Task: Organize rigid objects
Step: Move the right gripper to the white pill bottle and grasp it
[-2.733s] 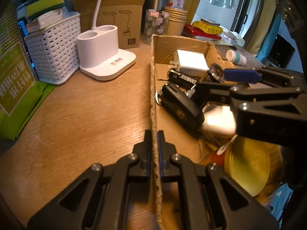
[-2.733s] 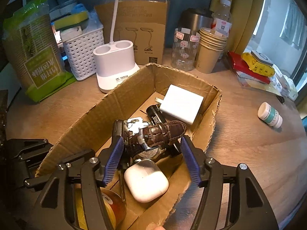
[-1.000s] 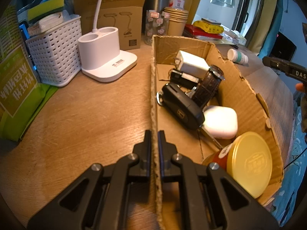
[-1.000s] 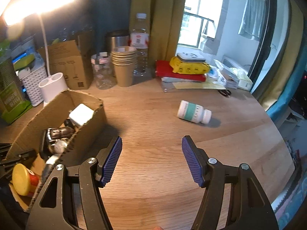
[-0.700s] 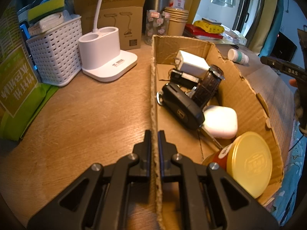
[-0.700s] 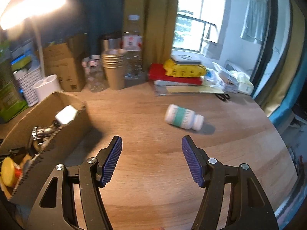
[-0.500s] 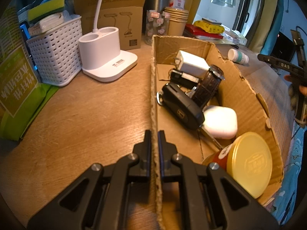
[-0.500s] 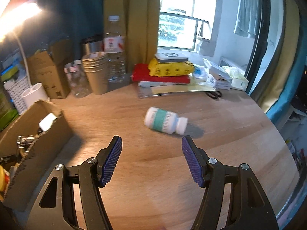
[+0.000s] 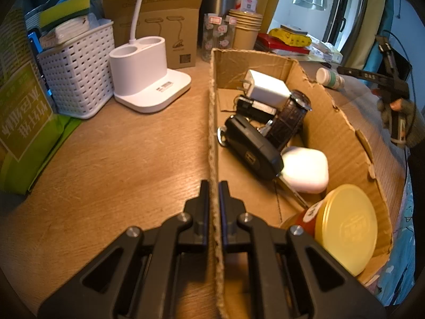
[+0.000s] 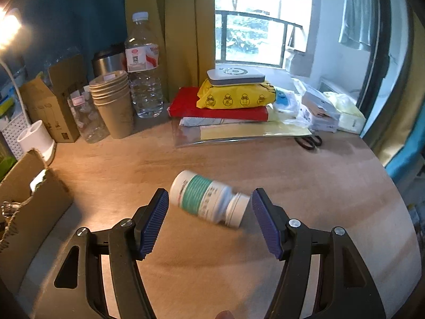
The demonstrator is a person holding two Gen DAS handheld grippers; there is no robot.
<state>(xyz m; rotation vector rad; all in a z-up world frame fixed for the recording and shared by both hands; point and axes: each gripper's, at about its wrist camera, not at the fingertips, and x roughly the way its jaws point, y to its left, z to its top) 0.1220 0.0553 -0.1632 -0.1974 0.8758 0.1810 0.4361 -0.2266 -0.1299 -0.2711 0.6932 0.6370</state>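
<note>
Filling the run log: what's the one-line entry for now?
left tool: shut on box wall | right tool: open, bottle lying between jaws, untouched | next: probably grasp bottle

Home room – curtain, balcony window, cluttered wooden table

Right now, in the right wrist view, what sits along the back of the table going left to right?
cardboard lamp box → clear jar → stack of paper cups → water bottle → red book under the yellow wipes pack → scissors
</note>
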